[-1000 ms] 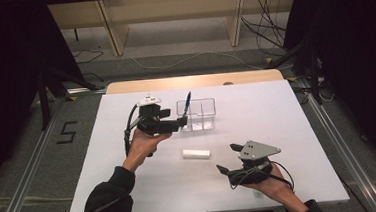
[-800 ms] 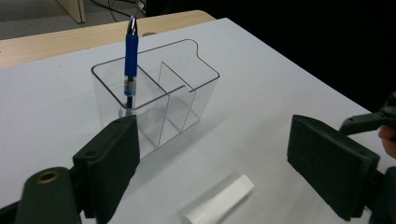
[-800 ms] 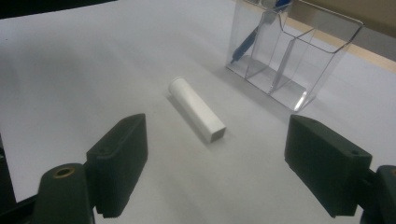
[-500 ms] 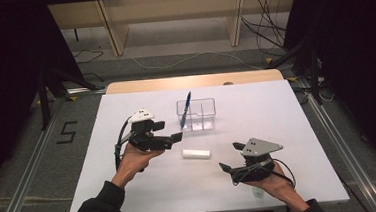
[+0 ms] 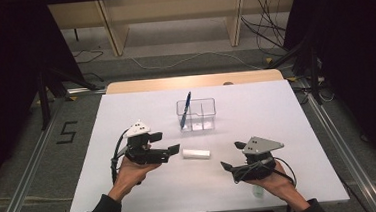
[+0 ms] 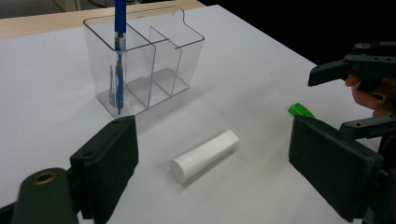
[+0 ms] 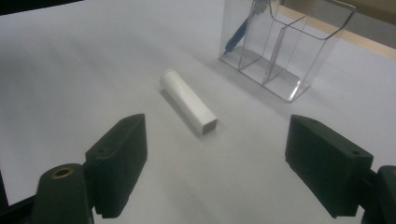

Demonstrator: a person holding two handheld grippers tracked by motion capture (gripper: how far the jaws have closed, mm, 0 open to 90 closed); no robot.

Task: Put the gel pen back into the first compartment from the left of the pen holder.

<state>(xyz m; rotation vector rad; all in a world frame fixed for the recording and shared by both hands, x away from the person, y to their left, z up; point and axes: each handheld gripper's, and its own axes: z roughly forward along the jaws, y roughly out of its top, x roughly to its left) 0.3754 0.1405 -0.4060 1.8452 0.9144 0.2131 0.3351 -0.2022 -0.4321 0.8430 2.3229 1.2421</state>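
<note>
A white tube [image 5: 196, 154] lies flat on the white table between my two grippers. Behind it stands a clear divided organizer [image 5: 196, 114] with a blue pen [image 5: 185, 110] leaning upright in its left compartment. My left gripper [image 5: 166, 142] hovers just left of the tube; its jaws have just been opening and stand wide with nothing between them. In the left gripper view the tube [image 6: 204, 154] lies ahead of the jaws, apart from them. My right gripper [image 5: 232, 155] is open to the tube's right, aimed at it, and the tube [image 7: 187, 98] lies beyond its jaws.
A small green object [image 6: 300, 110] lies on the table by the right hand. The white table top [image 5: 303, 128] has a wooden strip along its far edge. Shelving and cables sit on the floor beyond.
My left gripper has drawn back from the organizer toward the near left and dropped lower. The pen stays standing in the organizer. The right gripper has not moved.
</note>
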